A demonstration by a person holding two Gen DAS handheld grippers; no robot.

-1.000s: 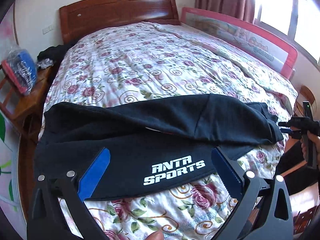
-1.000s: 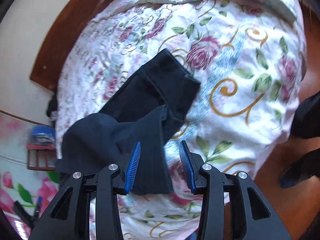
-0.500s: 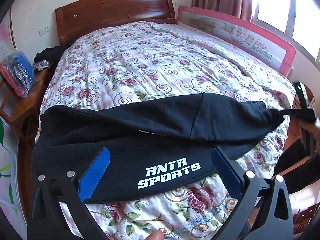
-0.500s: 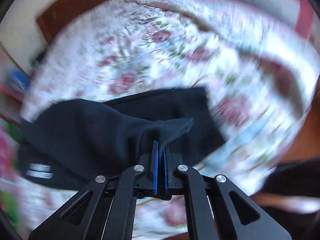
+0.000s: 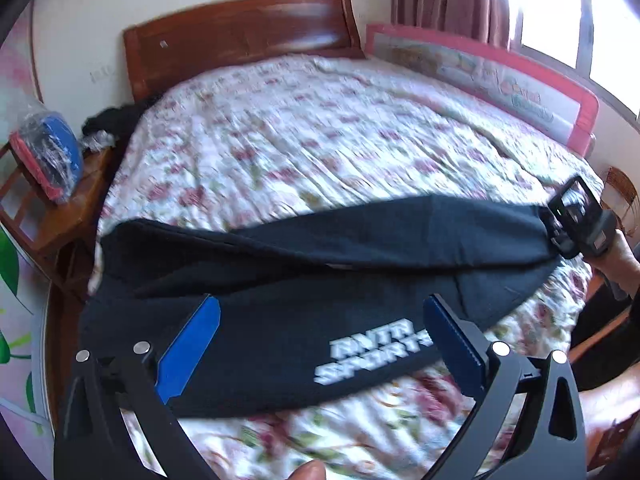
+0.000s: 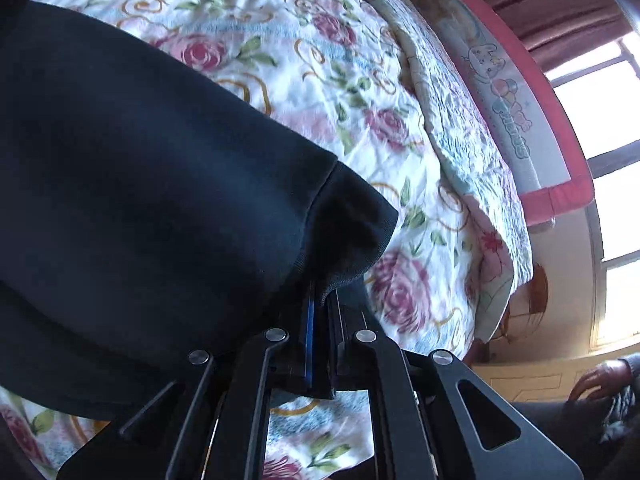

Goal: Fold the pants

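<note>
A clear plastic bag [image 5: 46, 156] stands on the wooden bedside stand [image 5: 60, 216] at the left of the bed; something red and blue fills it, but what it is cannot be told.

The black cotton pants with white "ANTA SPORTS" lettering [image 5: 304, 280] lie stretched across the near end of the bed with the rose-patterned quilt [image 5: 320, 140], one leg raised along its far edge. The left gripper [image 5: 320, 344] hovers low over the lettered part, its blue-padded fingers [image 5: 188, 344] wide apart, one on each side of the cloth and gripping nothing. The right gripper [image 6: 320, 320] is at the far right end of the pants, fingers pressed together on the ribbed cuff [image 6: 352, 232], which bunches over their tips and hides them; the leg hangs taut from there back toward the waist. In the left wrist view the right hand [image 5: 612, 248] holds that gripper just off the bed's right edge.

Around: a dark wooden headboard [image 5: 240, 40], a pink padded bed rail with cartoon print [image 6: 516, 120], brown curtains [image 5: 448, 0] beside a bright window [image 5: 560, 20], and a heap of dark clothing [image 5: 116, 120] by the headboard's left corner.
</note>
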